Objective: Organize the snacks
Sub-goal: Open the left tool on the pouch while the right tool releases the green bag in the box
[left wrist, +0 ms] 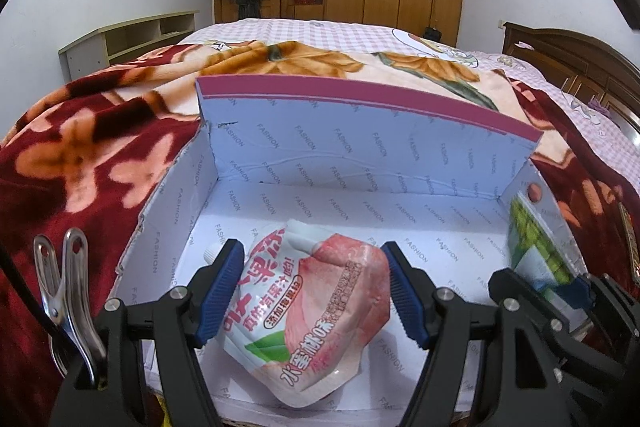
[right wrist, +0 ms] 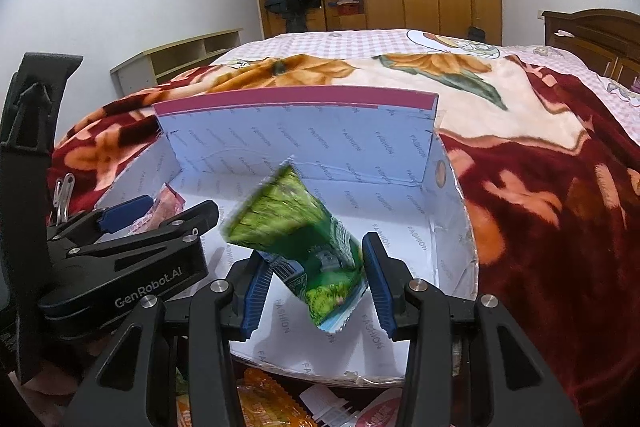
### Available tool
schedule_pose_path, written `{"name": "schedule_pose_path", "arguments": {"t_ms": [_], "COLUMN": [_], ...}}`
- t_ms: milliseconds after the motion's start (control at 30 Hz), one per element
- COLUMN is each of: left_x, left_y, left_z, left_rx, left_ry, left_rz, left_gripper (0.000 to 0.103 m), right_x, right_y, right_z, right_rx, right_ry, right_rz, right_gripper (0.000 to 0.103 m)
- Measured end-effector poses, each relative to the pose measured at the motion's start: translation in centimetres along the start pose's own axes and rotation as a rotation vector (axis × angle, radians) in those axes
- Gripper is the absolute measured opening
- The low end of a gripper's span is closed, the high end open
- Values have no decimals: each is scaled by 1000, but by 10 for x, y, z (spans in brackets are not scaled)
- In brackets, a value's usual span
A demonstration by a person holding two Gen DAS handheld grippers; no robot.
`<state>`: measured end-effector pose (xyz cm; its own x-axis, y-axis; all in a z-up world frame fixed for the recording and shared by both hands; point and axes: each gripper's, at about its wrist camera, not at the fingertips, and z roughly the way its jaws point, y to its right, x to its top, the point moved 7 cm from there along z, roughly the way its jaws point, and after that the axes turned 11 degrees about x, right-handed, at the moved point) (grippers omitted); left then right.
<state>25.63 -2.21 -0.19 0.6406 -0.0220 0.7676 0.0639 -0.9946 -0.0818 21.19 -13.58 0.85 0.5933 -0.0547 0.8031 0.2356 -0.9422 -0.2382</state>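
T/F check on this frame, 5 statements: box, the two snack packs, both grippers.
1. The white box sits on a floral blanket. True.
2. The pink jelly pouch lies outside the box. False: it lies on the box floor, between the left gripper fingers.
3. The left gripper fingers stand apart from the pouch on both sides. True.
4. The green snack packet is between the right gripper fingers. True.
5. The box has a blue rim. False: its back flap has a magenta edge.
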Motion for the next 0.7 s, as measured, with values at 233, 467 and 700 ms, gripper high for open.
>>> {"name": "schedule_pose_path", "arguments": {"t_ms": [233, 467, 700], "left_x": [-3, 1, 3], "left_y": [-4, -10, -17], "left_z": [-2, -18, -41], "left_rx": [-6, 2, 5], "left_ry": [-22, -2, 26], "left_rz": [-7, -12, -18], "left_gripper": [74, 74, 74], "right_x": [-1, 0, 4], "right_y": [0, -3, -14], "right_z": [0, -9, -24], "right_rx": [6, 30, 52], "right_ry": [5, 19, 43], "right_rz": [3, 13, -5], "right_gripper": [55, 62, 62]}}
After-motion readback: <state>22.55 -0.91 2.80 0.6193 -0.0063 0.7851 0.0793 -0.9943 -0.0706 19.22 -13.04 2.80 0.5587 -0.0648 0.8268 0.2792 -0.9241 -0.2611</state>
